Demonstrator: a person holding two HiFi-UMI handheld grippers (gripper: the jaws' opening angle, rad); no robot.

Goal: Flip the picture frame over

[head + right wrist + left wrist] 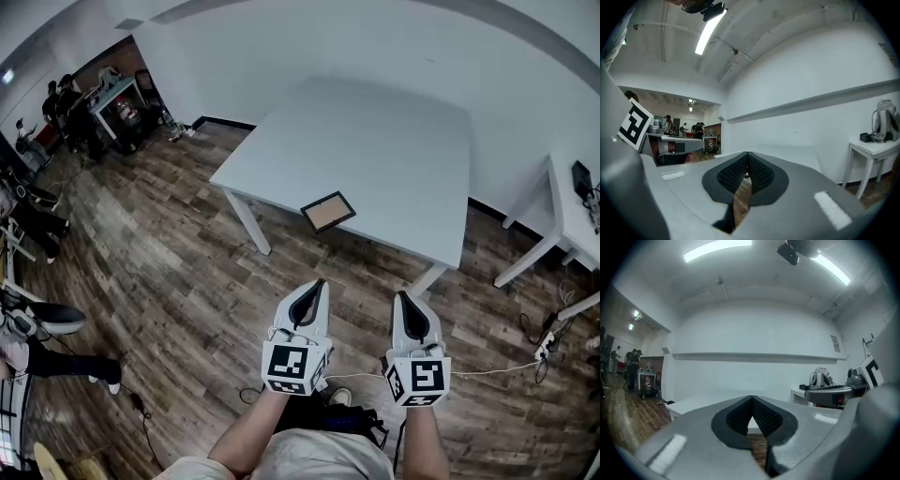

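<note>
Frame (328,211) flat on table (375,141), near front edge. Left tool (318,283), right tool (401,295): both pressed together, empty, side by side, apart from table.

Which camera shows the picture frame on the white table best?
The head view: the picture frame lies flat and fully visible near the table's front edge. Both gripper views show only the tabletop at a distance past their closed jaws, and the frame cannot be made out there.

White left tool (319,283) and right tool (401,295), black ribbed pads (739,419), black-and-white marker cubes (297,367).
</note>
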